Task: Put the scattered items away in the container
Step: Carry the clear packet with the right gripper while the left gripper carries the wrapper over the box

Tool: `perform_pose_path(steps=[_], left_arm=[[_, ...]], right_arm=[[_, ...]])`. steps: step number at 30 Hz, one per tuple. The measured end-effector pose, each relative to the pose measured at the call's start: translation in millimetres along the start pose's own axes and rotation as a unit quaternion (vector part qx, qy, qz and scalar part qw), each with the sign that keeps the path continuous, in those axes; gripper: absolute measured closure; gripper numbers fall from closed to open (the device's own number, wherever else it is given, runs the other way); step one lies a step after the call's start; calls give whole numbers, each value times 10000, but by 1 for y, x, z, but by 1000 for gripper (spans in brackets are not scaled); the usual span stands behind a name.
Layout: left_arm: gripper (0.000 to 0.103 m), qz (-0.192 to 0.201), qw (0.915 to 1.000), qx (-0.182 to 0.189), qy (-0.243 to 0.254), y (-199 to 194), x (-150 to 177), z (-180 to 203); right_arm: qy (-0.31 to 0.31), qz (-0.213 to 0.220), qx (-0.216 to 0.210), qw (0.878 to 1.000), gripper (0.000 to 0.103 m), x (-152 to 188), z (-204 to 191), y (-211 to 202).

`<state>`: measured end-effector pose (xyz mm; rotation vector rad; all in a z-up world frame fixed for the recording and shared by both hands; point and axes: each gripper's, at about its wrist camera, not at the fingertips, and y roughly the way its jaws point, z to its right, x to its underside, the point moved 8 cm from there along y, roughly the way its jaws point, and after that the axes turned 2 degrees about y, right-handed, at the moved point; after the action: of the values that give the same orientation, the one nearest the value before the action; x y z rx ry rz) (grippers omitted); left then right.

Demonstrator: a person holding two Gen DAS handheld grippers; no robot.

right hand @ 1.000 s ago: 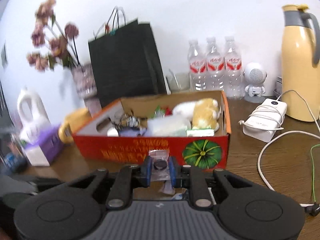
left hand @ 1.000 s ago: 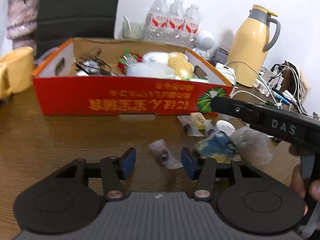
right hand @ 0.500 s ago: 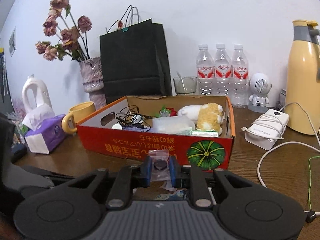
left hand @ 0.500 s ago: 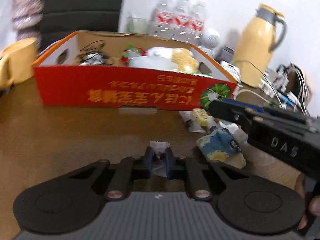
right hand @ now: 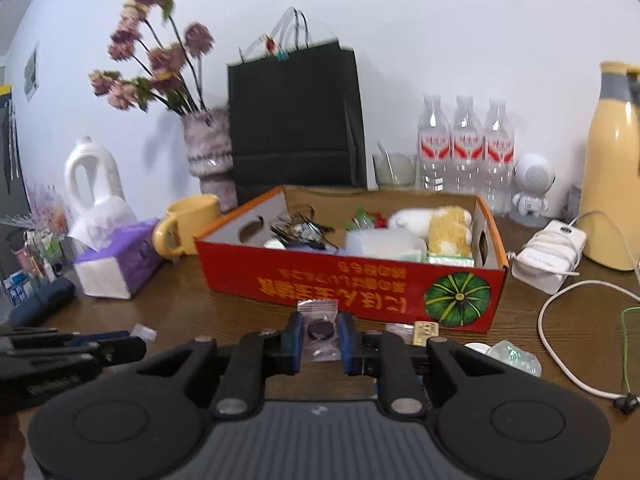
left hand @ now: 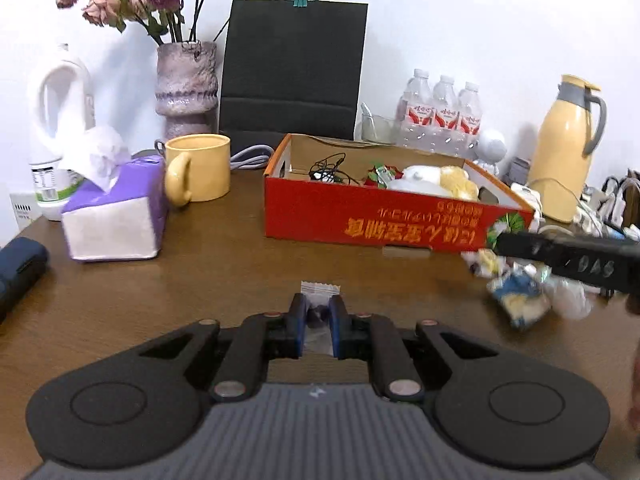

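Observation:
My left gripper (left hand: 318, 312) is shut on a small clear packet (left hand: 320, 290) with a dark piece inside, held above the table in front of the red cardboard box (left hand: 360, 220). My right gripper (right hand: 319, 330) is shut on a like clear packet (right hand: 318, 316) holding a dark round piece, just in front of the same box (right hand: 320, 280). The box holds cables, a plush toy and wrapped items. Loose wrappers and a blue-yellow packet (left hand: 520, 300) lie on the table at the box's right end. The right gripper's body (left hand: 576, 264) shows above them in the left wrist view.
A purple tissue box (left hand: 116, 208), a yellow mug (left hand: 200, 168), a vase (left hand: 186, 84), a black bag (left hand: 292, 68), water bottles (left hand: 440, 116) and a yellow jug (left hand: 564, 168) ring the box. A white charger and cables (right hand: 548, 256) lie at the right. A dark case (left hand: 20, 268) sits left.
My left gripper closed on the clear packet and lifted it, backing away and to the left from the box. My right gripper kept its packet and moved slightly nearer the box.

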<state>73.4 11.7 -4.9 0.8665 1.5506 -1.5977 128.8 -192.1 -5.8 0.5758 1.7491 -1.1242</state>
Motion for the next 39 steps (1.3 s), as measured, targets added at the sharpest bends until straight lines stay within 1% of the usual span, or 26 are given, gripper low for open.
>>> perform_pose_path(steps=[4,9,11,13,17,20,23,25,26,27,28,29,30,32,33,36,37,39], left_arm=[[90,192,9998,72,60,-28,12,0],[90,502,9981,125,346,-66,25,7],[90,538,9978,79,381,-75,29,7],[90,513,9981,141,320,-78,30,6],[90,455,9984,170,276,-74,26,5],[90,556,9977,208,317,-72,17,7],[90,636,9970,231,381,-63,4,10],[90,553,9976,198,354,-53,-3,9],[90,503,9979,238,334,-50,-5,8],[90,471,9979,325,310,-49,-6,7],[90,451,9979,367,284,-48,-6,6],[90,411,9981,371,272,-46,-4,5],[90,364,9984,366,252,-44,-2,4],[90,230,9989,367,164,-39,5,1],[90,179,9990,393,124,-37,8,0],[90,56,9991,403,99,-33,15,1],[90,31,9991,403,123,-33,17,2],[90,30,9991,394,149,-34,19,1]], right_arm=[[-35,199,56,9998,86,8,-19,-30],[-167,698,257,9971,86,25,-36,-82],[-181,752,283,9966,85,34,-41,-99],[-161,806,415,9958,85,41,-41,-112],[46,804,398,9960,85,39,-35,-116],[117,883,347,9954,85,30,-33,-114],[79,882,352,9954,87,20,-33,-102],[-40,800,401,9960,88,14,-26,-90],[-15,752,505,9959,86,9,-17,-87],[10,611,537,9967,85,7,-8,-84],[42,378,535,9978,83,7,2,-83],[71,196,553,9982,77,9,12,-85],[81,3,595,9982,74,15,21,-89],[44,-336,664,9972,72,30,28,-93],[155,-570,701,9958,72,43,28,-92],[457,-1024,498,9924,71,73,10,-83],[499,-1083,507,9916,70,80,4,-78],[520,-1127,666,9900,70,88,-3,-68]])
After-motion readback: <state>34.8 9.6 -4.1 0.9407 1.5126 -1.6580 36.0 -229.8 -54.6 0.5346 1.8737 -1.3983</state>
